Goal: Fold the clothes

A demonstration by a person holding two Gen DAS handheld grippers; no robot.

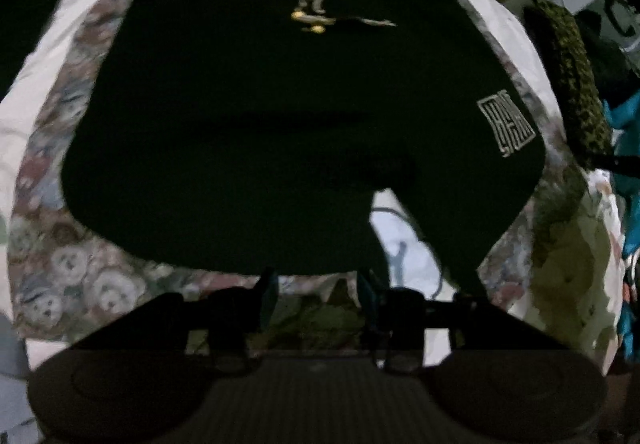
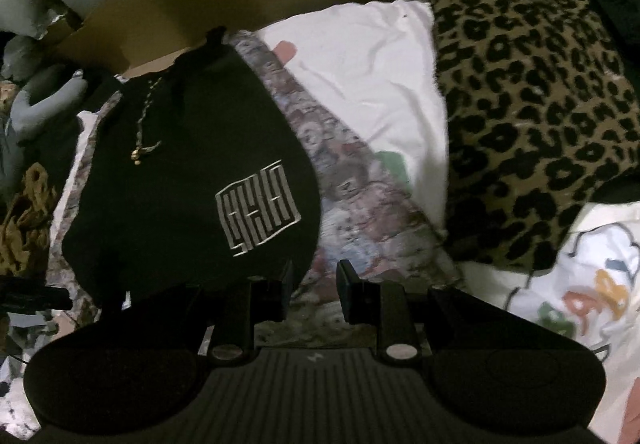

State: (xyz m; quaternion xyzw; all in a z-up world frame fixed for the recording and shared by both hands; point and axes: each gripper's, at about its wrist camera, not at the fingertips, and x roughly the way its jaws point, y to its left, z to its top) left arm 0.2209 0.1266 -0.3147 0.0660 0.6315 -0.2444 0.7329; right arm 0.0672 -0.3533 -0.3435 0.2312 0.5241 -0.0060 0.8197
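A: Black shorts [image 1: 248, 116] are lying spread flat on the teddy-print cloth [image 1: 68, 268], drawstring [image 1: 310, 0] at the far end, logo [image 2: 258, 216] on the right leg. No fold showing.

B: Grippers?

A: Left gripper [image 1: 316, 292] is hovering at the near hem, jaws parted, holding nothing. Right gripper [image 2: 314, 284] is sitting just off the right leg's edge, jaws released, also holding nothing.

B: Doing it well?

A: I'm guessing pinch only the hem layer, not the cloth under it, and keep both corners level.

B: Room?

A: Leopard fabric [image 2: 532, 104] is crowding the right. White pillow [image 2: 360, 56] is lying beyond. Left side is looking cluttered too, so I'm judging any fold stays over the shorts.
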